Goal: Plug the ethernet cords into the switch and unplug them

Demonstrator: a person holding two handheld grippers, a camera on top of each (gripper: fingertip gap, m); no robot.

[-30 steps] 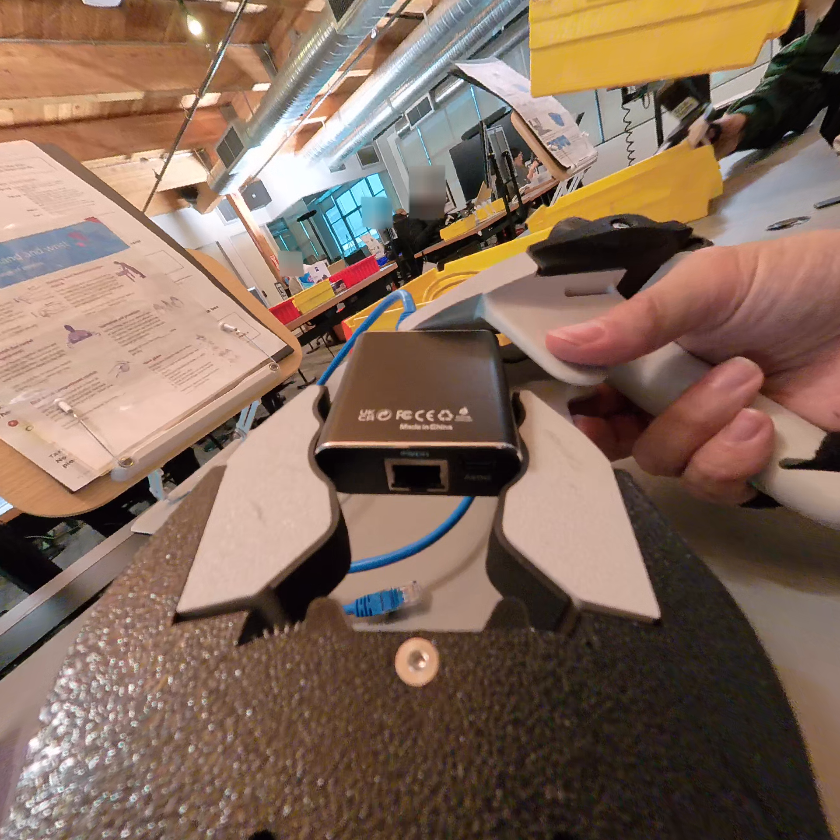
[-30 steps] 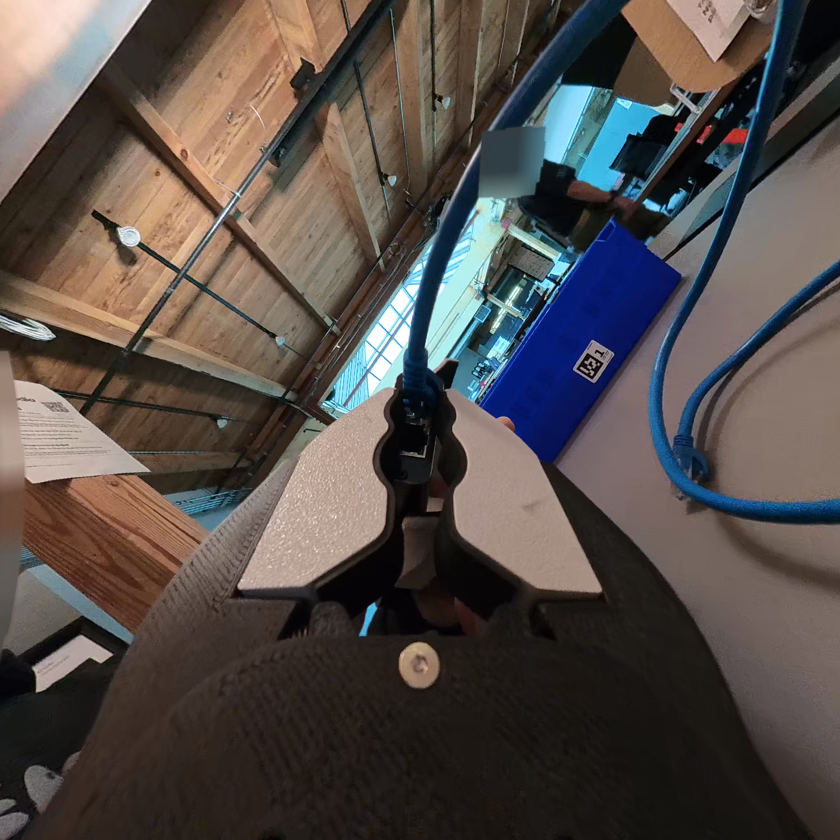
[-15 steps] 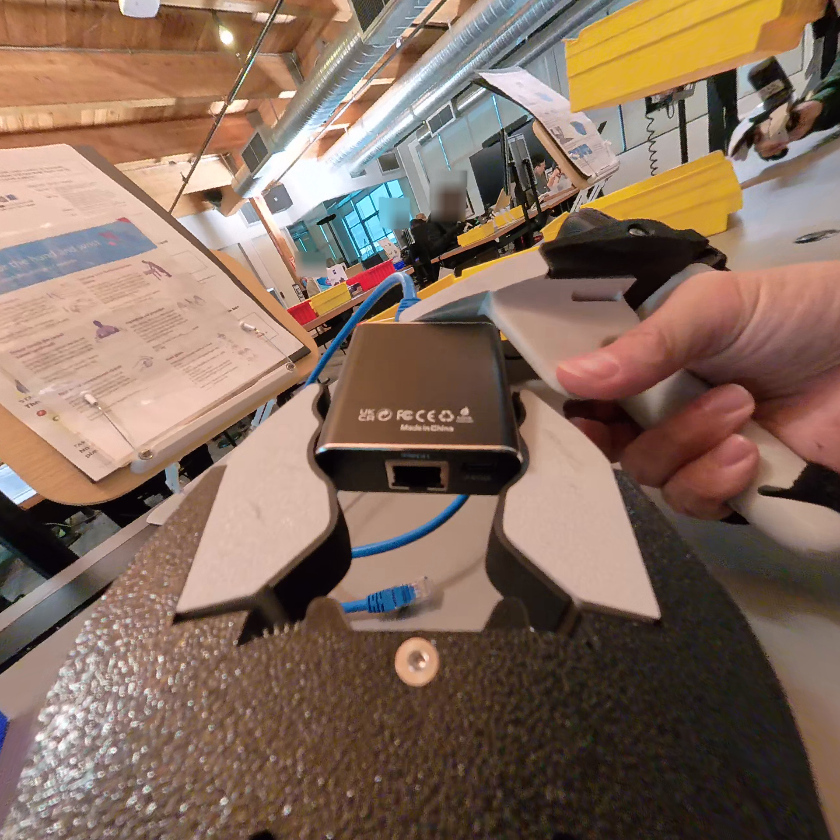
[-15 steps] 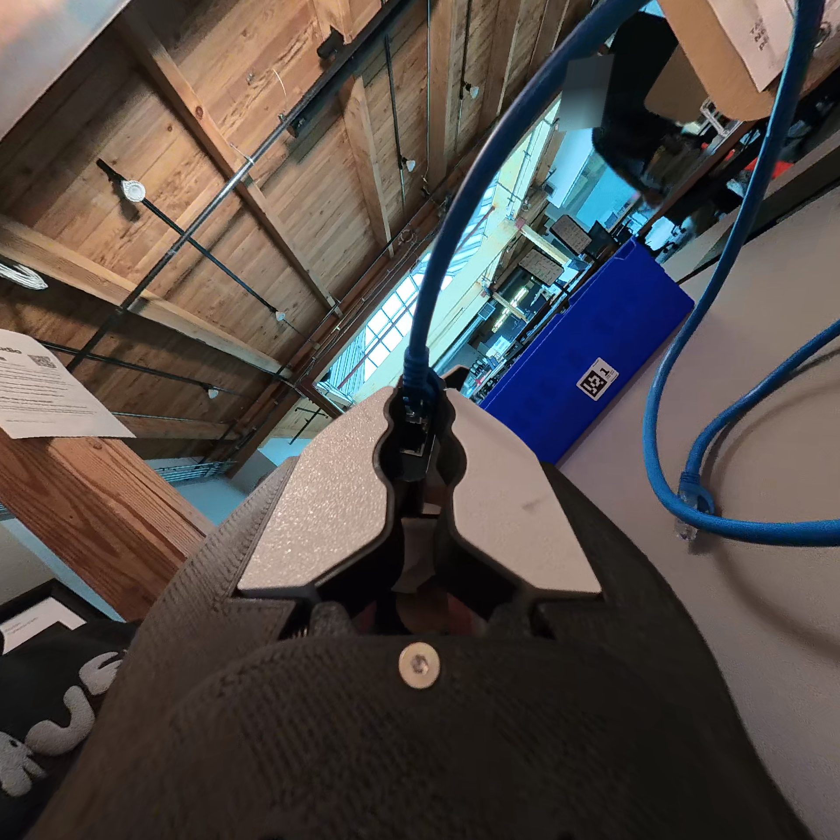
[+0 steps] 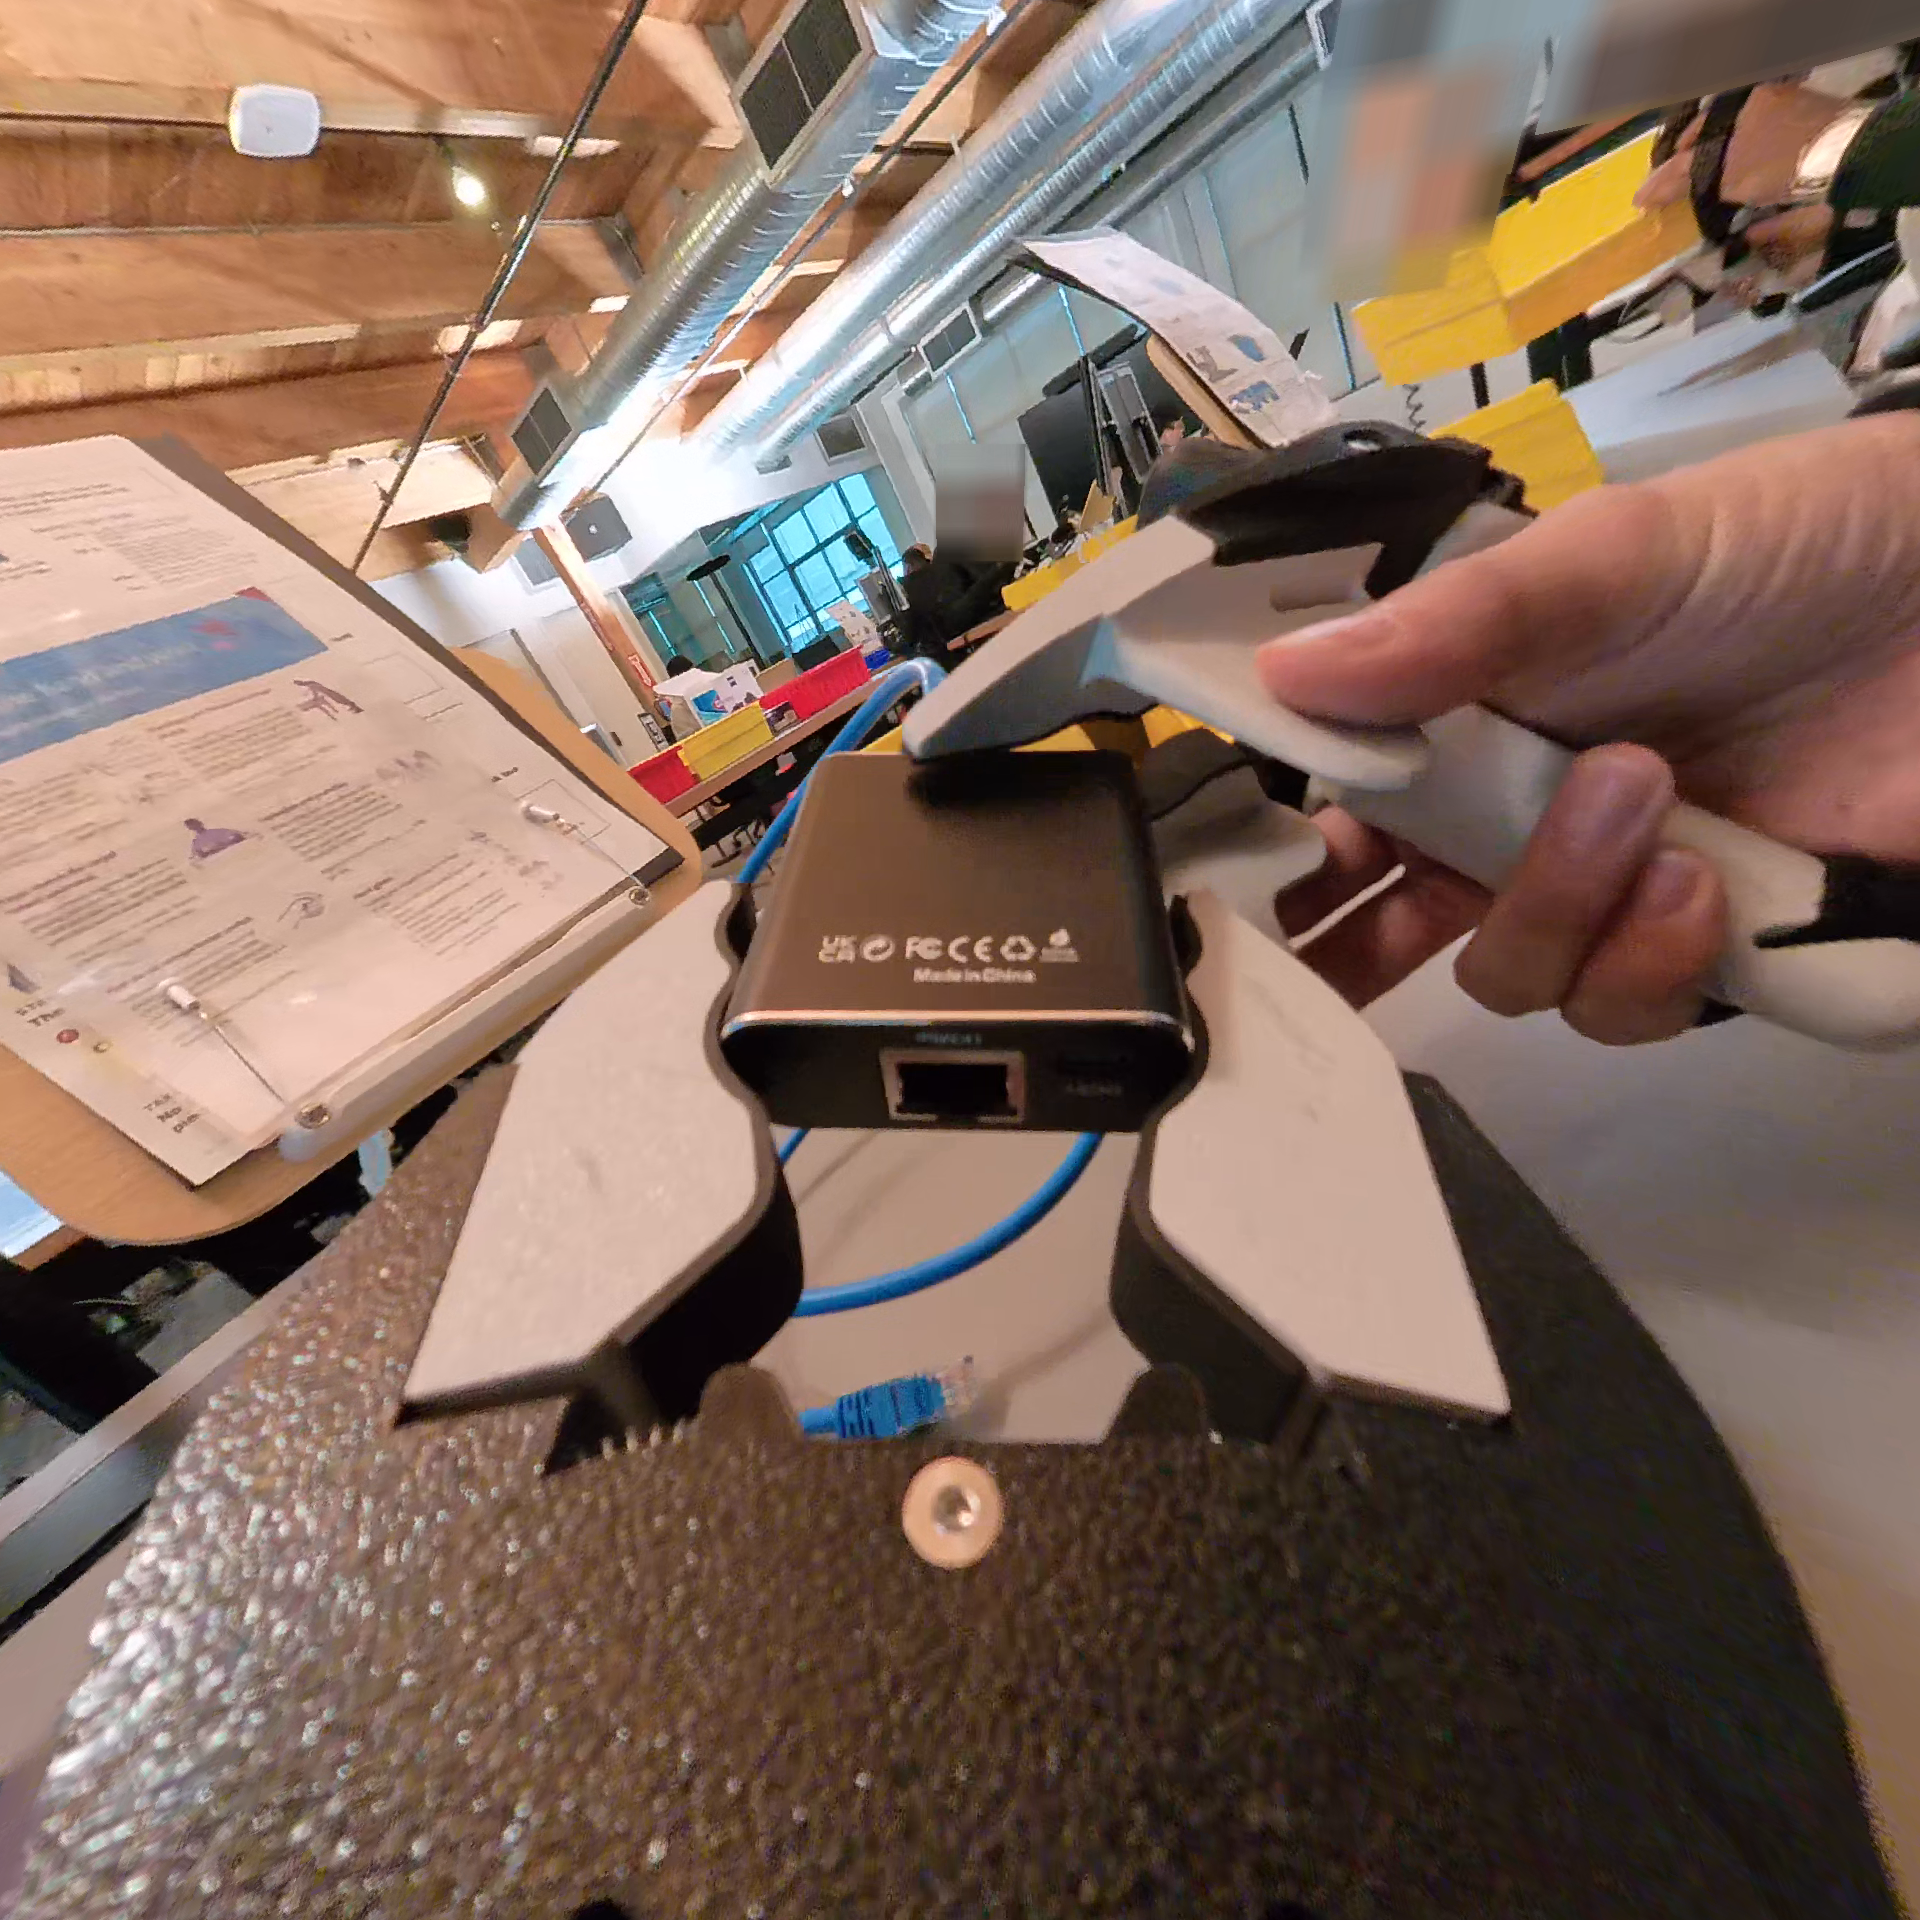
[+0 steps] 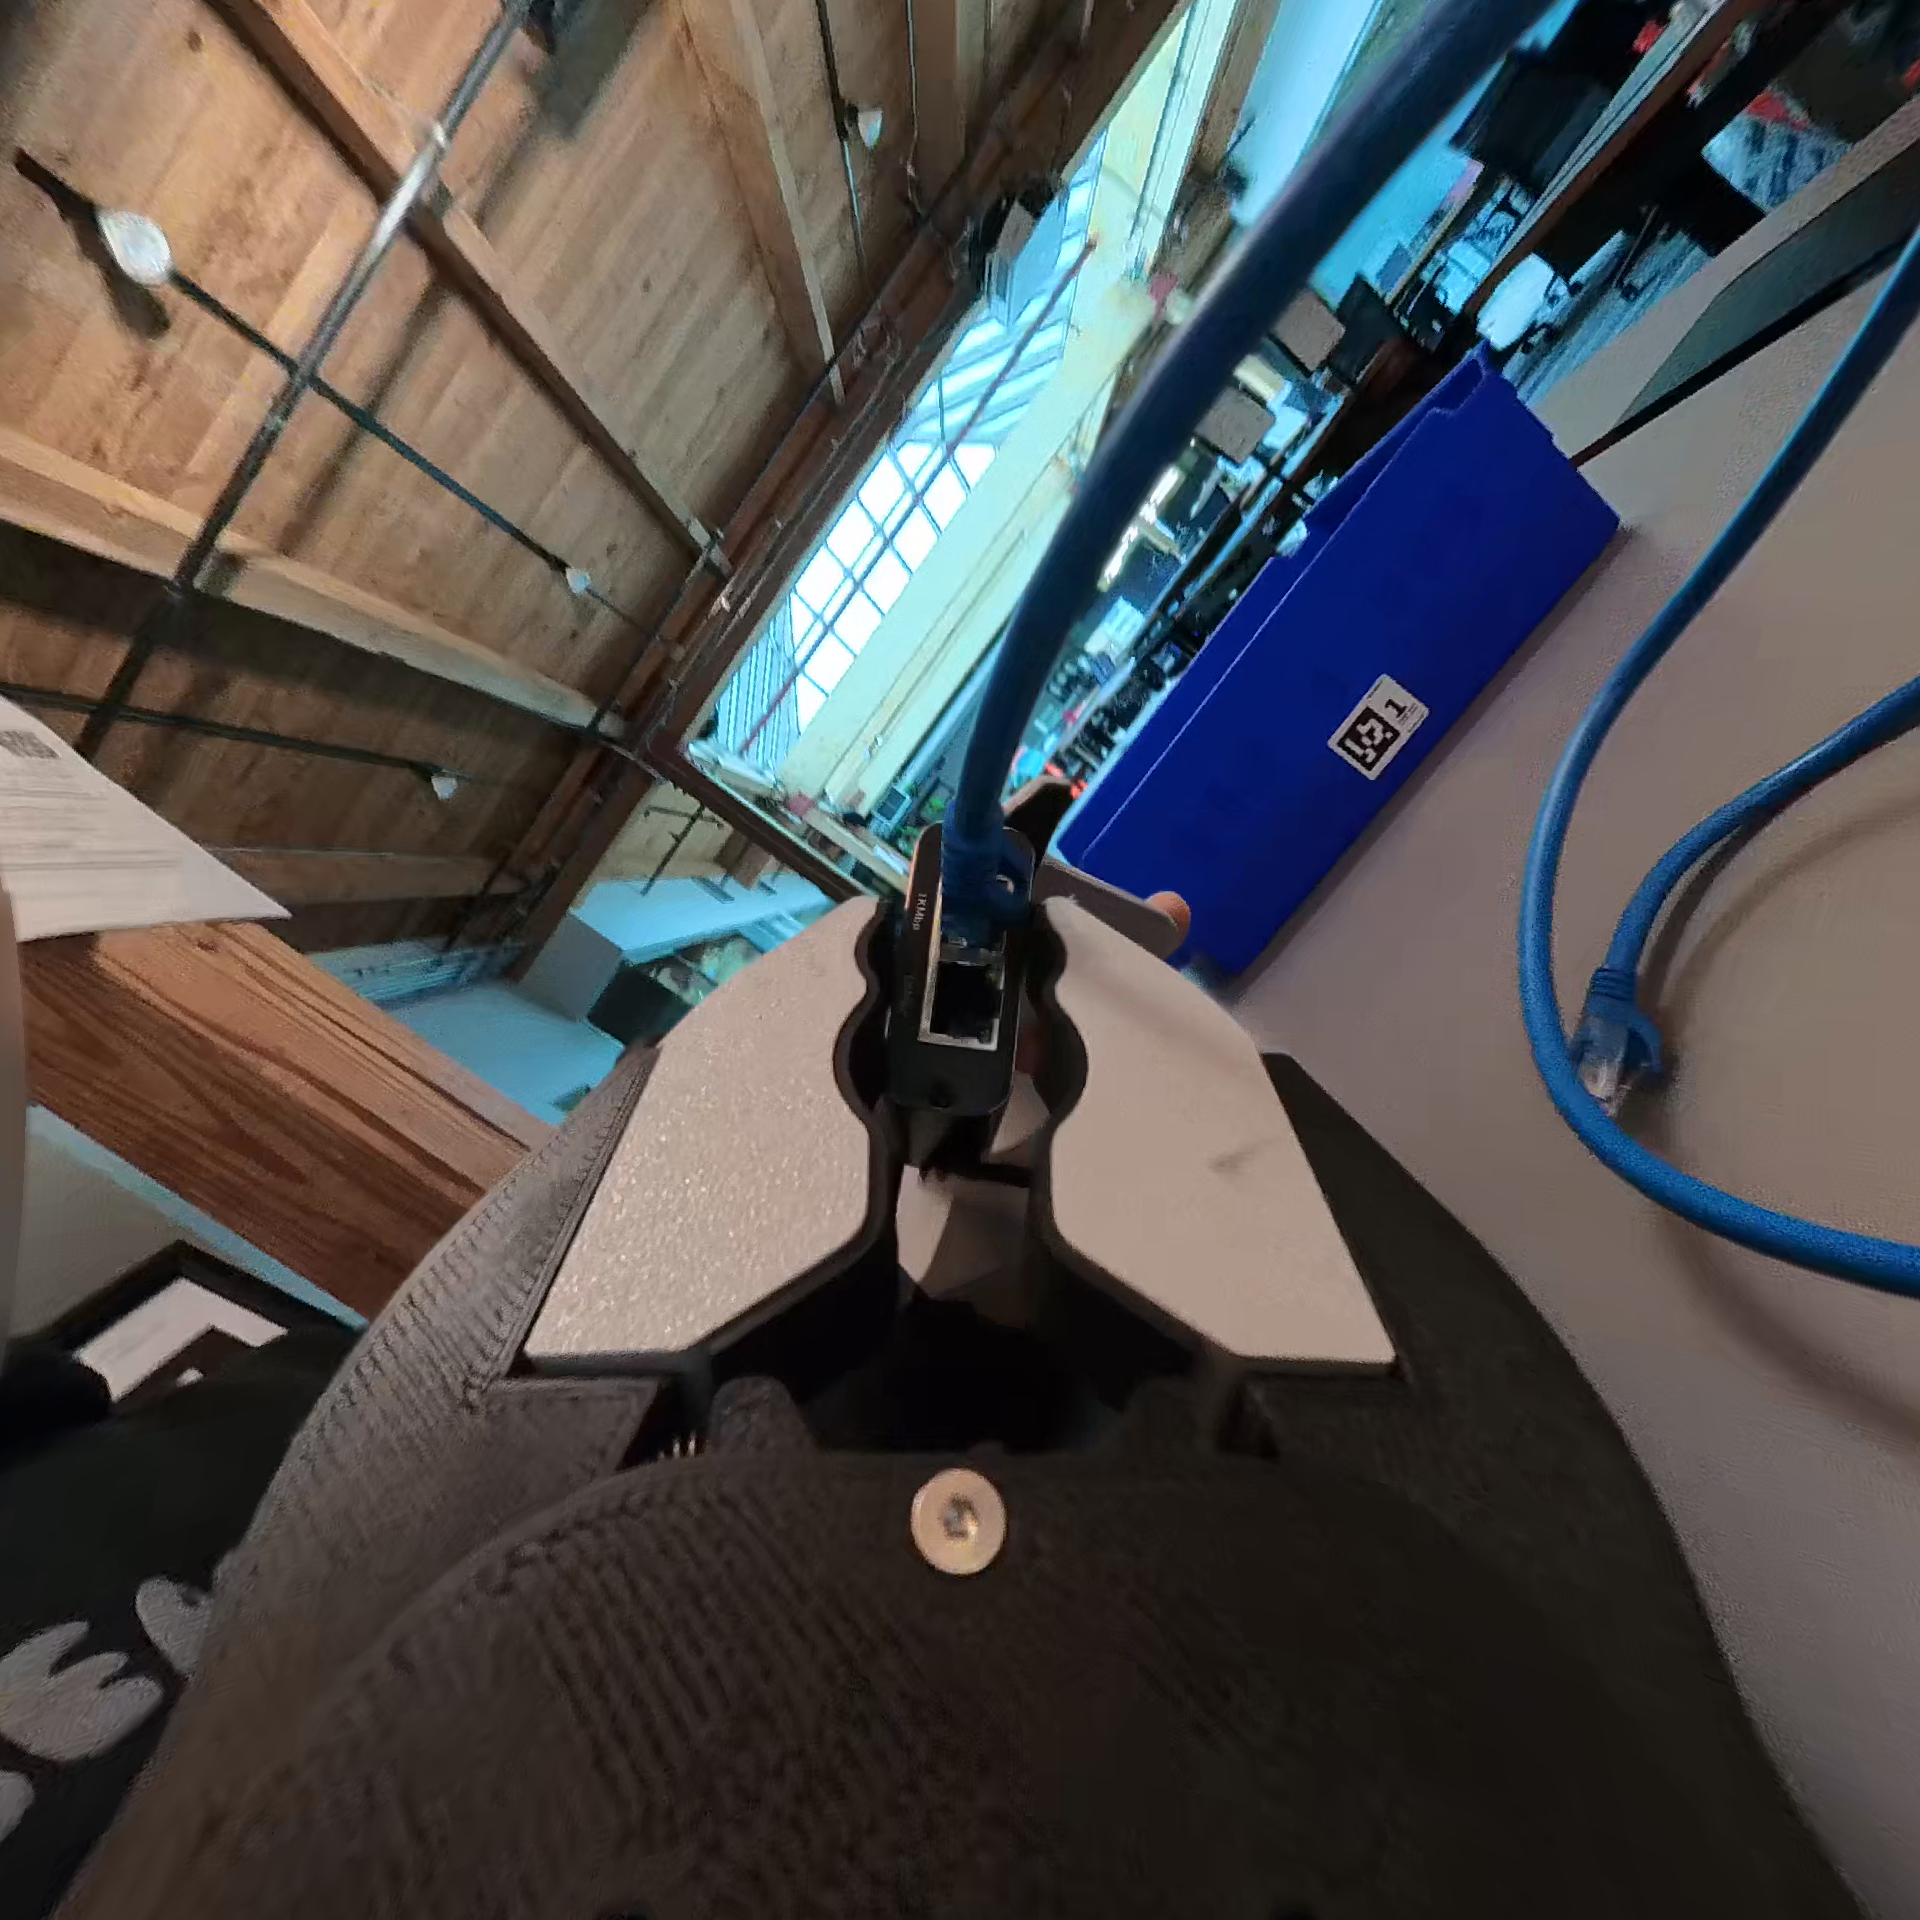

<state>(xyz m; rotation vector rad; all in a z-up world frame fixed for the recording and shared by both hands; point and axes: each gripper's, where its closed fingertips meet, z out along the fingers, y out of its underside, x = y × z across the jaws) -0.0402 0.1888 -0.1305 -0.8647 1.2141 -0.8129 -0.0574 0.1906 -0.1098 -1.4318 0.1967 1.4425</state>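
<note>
My left gripper (image 5: 961,935) is shut on the sides of a black switch (image 5: 966,883) and holds it above the grey table; an empty port (image 5: 951,1086) faces the camera. A blue ethernet cord (image 5: 935,1268) runs from the switch's far end and loops underneath. My right gripper (image 6: 961,914), held by a hand (image 5: 1662,675), is closed on the switch's far end (image 6: 961,1070), one finger (image 5: 1039,675) lying on its top. There a blue plug (image 6: 977,883) sits in one port beside an empty port (image 6: 961,1003). A loose blue plug (image 5: 894,1397) lies on the table, also in the right wrist view (image 6: 1616,1049).
A tilted wooden board with a laminated sheet (image 5: 260,831) stands at the left of the table (image 5: 1662,1195). A blue bin (image 6: 1351,707) sits at the table's far edge. Yellow bins (image 5: 1527,436) and people are farther back.
The right gripper has moved in along the cord; its finger now lies over the switch's far end, and the switch face looks larger in its view. The left gripper still holds the switch.
</note>
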